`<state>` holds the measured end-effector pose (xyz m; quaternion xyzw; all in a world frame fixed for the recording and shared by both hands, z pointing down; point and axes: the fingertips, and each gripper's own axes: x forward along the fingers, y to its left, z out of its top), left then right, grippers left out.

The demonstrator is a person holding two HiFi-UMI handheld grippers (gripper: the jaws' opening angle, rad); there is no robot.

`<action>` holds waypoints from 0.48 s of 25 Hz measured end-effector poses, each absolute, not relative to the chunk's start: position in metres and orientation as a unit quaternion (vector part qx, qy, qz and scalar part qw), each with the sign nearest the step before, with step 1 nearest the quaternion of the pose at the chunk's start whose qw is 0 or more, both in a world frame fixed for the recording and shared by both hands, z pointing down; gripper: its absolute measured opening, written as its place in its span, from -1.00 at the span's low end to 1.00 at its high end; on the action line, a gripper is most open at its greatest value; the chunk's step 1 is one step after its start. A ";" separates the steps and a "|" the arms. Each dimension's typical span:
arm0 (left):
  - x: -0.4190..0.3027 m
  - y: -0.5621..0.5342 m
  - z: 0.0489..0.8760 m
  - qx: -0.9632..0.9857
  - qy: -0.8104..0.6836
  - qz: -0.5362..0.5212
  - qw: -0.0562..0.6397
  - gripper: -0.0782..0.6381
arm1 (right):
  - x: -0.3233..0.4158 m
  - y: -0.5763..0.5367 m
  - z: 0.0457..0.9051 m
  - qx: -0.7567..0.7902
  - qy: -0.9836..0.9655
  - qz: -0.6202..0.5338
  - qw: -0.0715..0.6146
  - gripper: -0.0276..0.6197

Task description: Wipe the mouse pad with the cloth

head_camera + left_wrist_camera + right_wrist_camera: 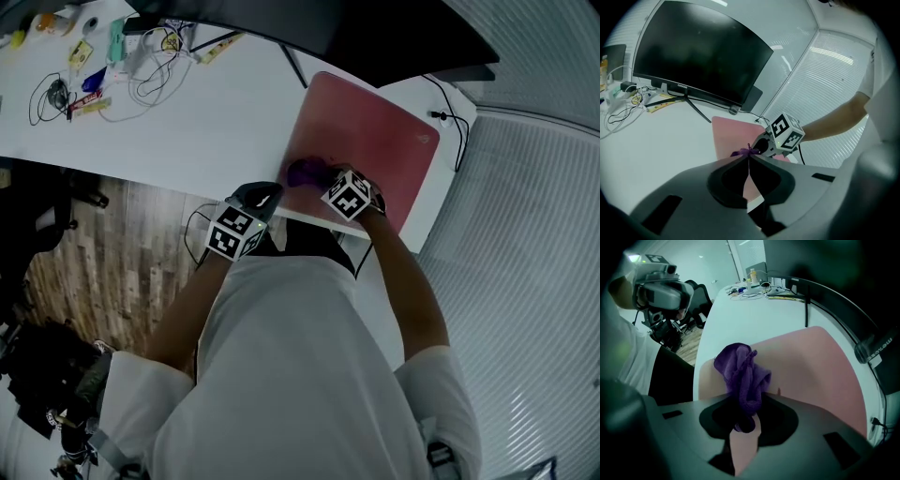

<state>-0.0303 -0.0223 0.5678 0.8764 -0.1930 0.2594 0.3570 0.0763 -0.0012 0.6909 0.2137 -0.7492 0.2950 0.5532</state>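
Right now your right tongs (746,404) pinch a bunched purple cloth (740,369), which rests on the pink mouse pad (375,131) near its near left corner. Your left tongs (749,157) are pressed together with nothing between them, held just beside the right ones at the near edge of the white worktop (216,112). A dark monitor (698,56) stands behind the pad.

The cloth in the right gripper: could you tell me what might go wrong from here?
The cloth is bunched in the jaws of the right gripper, so it may wipe only a narrow strip or slip out. The left gripper is shut and not holding the mouse pad, which could slide on the table.
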 end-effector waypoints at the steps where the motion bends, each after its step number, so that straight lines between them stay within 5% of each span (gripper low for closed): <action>1: -0.027 -0.023 0.568 0.876 -0.196 0.259 0.357 -0.72 | 0.082 -0.009 0.691 0.221 -0.749 0.293 0.551 -0.58; 12: 0.008 -0.029 0.565 0.870 -0.219 0.253 0.363 -0.72 | 0.131 -0.085 0.694 0.293 -0.746 0.252 0.542 -0.57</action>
